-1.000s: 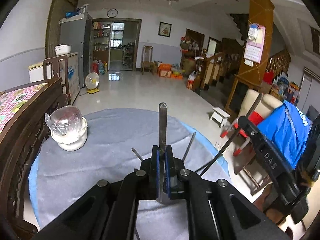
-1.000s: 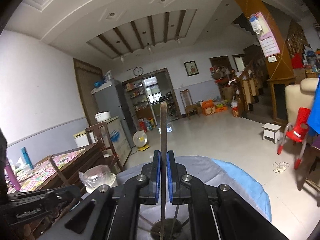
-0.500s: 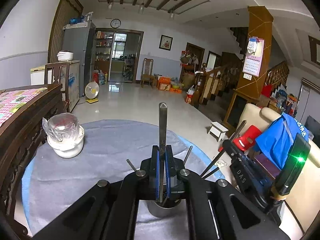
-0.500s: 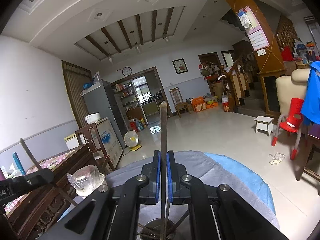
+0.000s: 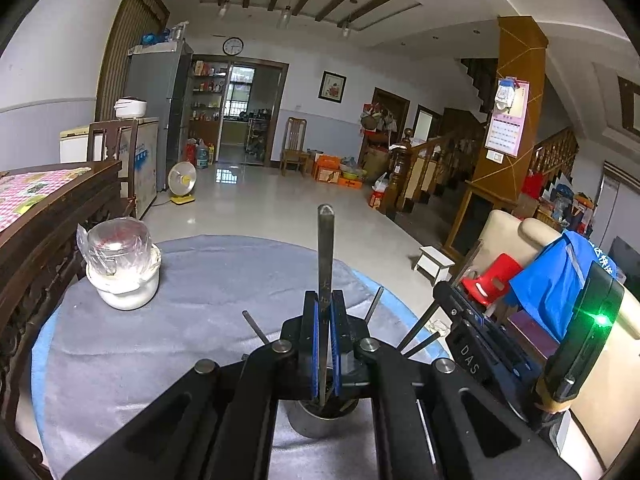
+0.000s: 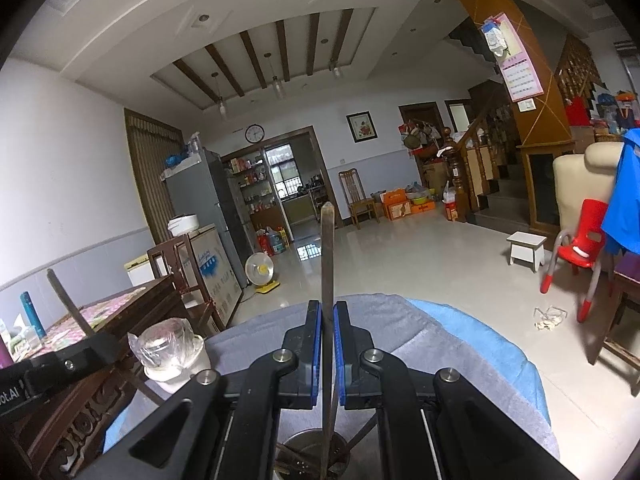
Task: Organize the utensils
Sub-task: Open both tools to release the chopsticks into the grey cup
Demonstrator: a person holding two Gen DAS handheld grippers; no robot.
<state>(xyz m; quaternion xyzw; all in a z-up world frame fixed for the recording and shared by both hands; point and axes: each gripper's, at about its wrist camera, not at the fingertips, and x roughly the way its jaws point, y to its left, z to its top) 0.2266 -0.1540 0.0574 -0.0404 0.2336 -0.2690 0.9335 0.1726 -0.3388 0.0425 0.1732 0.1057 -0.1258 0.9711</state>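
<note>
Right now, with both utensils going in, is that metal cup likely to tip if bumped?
Probably a little. The cup is small, and several long utensils lean out past its rim, so weight sits high. It stands on soft grey cloth, which likely grips rather than lets it slide. Metal, so likely not fragile.

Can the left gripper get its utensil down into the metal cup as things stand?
Probably yes: the left gripper holds its utensil upright directly over the metal cup, though the right gripper crowds close beside it.
</note>
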